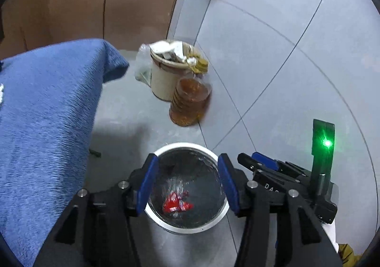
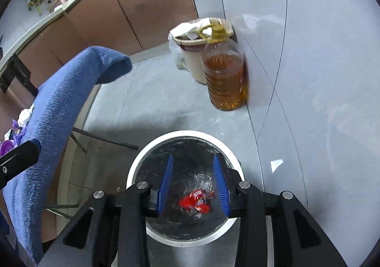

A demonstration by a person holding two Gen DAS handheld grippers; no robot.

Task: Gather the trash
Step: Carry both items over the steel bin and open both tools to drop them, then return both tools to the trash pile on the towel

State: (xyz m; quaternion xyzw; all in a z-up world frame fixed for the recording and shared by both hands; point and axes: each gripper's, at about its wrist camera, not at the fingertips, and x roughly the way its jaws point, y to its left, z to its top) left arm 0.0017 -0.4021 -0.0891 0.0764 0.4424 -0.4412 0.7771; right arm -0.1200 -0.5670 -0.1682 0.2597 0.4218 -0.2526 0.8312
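Observation:
A round bin (image 1: pixel 185 145) (image 2: pixel 190 134) with a white rim and a black liner stands on the grey floor, right below both grippers. A crumpled red wrapper (image 1: pixel 177 205) (image 2: pixel 196 200), blurred, lies low inside the liner. My left gripper (image 1: pixel 187 157) hangs over the bin's mouth, its blue pads apart with nothing between them. My right gripper (image 2: pixel 193 156) hangs over the same opening, also open and empty; in the left wrist view it shows just to the right (image 1: pixel 250 157).
A table under a blue towel (image 1: pixel 47 112) (image 2: pixel 59 105) borders the bin on the left, with white tissue (image 2: pixel 25 115) on it. Beyond stand a full cream wastebasket (image 1: pixel 163 77) (image 2: pixel 192 63) and an oil bottle (image 1: pixel 190 103) (image 2: pixel 224 77). Brown cabinets (image 1: pixel 95 6) line the back.

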